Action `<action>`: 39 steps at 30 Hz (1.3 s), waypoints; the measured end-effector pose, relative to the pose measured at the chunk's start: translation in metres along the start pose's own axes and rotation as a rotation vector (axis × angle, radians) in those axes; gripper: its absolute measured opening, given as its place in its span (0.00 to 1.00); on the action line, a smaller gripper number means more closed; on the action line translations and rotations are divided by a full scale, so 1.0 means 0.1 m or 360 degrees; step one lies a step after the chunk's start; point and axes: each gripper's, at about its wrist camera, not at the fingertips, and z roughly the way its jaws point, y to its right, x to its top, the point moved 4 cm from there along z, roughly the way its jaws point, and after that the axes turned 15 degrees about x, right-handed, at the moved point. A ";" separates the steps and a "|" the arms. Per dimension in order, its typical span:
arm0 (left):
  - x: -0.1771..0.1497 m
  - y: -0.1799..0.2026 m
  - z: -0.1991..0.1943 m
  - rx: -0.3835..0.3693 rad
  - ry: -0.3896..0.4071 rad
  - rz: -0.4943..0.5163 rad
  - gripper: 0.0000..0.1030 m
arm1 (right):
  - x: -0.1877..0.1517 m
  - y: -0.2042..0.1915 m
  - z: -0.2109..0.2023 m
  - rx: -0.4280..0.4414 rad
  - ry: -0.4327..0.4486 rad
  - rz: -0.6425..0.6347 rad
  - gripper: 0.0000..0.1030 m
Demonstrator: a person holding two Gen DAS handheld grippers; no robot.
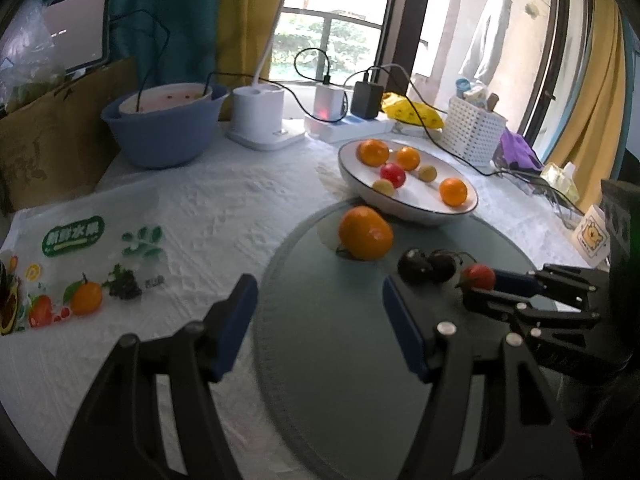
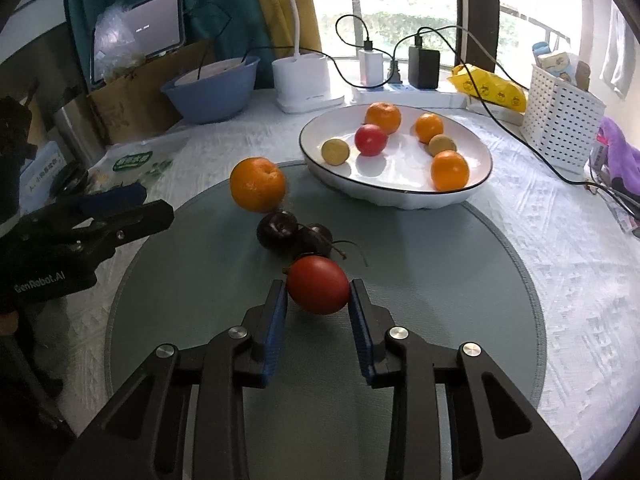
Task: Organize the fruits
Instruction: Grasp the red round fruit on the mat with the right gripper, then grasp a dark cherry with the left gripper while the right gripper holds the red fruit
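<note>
Your right tongs (image 2: 318, 292) clenched on the red tomato (image 2: 318, 285), two dark cherries (image 2: 294, 234) just beyond them, orange (image 2: 258, 184) further ahead, bowl (image 2: 400, 196) of fruit behind it, your left tongs (image 1: 316, 300) released, nothing between them.

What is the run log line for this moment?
right tongs: shut on red tomato | left tongs: open, empty | mat: orange, two cherries

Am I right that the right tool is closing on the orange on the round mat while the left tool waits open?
Not quite: the right tool is closed on the red tomato, not the orange, which sits untouched on the mat. The right wrist view shows it. The left tool is open.
</note>
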 end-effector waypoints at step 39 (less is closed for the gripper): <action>0.10 0.91 0.35 -0.0105 -0.0143 0.0325 0.50 | 0.03 0.77 -0.48 -0.0040 0.0166 0.0179 0.33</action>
